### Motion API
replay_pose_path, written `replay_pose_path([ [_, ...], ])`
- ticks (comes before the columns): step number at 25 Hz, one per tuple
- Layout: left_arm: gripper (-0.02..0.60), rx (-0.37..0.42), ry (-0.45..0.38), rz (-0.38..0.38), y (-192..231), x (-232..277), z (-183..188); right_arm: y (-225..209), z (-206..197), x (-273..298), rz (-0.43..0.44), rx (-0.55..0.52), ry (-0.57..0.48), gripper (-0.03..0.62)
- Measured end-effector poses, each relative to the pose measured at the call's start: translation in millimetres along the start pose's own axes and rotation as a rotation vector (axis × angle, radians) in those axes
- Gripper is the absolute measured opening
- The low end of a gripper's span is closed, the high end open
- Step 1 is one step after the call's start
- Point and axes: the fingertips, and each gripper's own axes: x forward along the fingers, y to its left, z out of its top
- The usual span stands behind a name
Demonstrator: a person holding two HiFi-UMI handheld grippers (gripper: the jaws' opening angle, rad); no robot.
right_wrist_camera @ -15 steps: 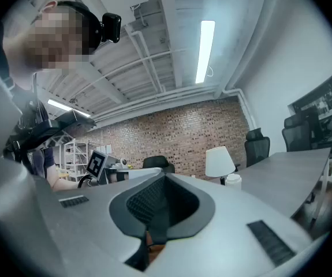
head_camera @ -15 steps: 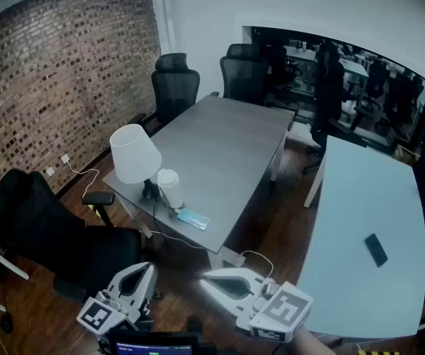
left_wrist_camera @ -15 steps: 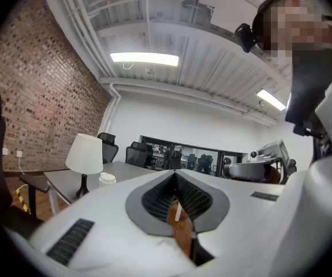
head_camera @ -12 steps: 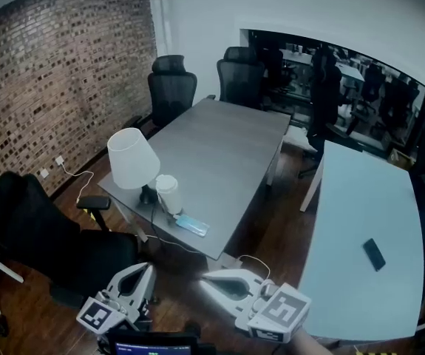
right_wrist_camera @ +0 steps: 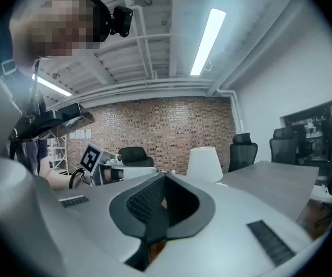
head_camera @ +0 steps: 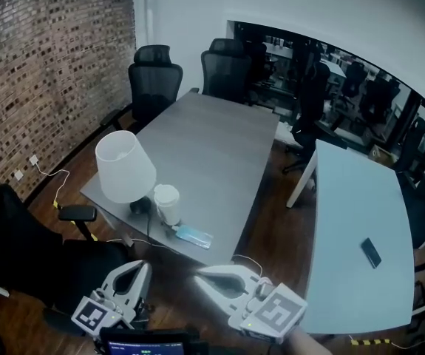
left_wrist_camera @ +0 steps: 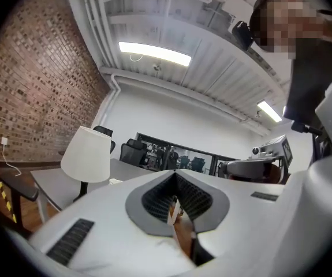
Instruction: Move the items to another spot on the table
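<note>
Grey table: a long grey rectangular table (head_camera: 219, 143) stands mid-room, with a red brick wall (head_camera: 42, 72) to the left.
Lamp: a table lamp with a white cone shade (head_camera: 124, 166) stands upright at the table's near left corner.
Cup: a white lidded paper cup (head_camera: 167, 202) stands upright just right of the lamp's base.
Blue item: a flat light-blue item (head_camera: 194, 235) lies near the cup, close to the table's near edge; what it is cannot be told.
Left gripper: the white left gripper (head_camera: 140, 265) is low at the near left, off the table and well apart from the items, its jaws clenched on nothing.
Right gripper: the white right gripper (head_camera: 200, 278) is beside it to the right, also short of the table, its jaws pressed together and empty.
Second table: a pale blue-white table (head_camera: 352, 213) stands to the right, and a black phone (head_camera: 370, 252) lies on it.
Chairs: two black office chairs (head_camera: 153, 80) stand at the grey table's far end.
</note>
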Motion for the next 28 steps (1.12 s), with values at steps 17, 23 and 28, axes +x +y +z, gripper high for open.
replay_pose_path([
  [17,0.012,0.043,0.038,-0.034,74.1,2.8,5.9,-8.8,-5.1,95.8,0.042,-0.051,0.093,0.008],
  [23,0.012,0.200,0.084,0.013,101.6,5.6,24.5,-33.2,2.9,116.6,0.146,-0.112,0.056,0.008],
  [28,0.012,0.206,0.107,0.066,131.0,2.3,18.3,-50.5,-10.4,123.7,0.177,-0.110,0.074,0.008],
])
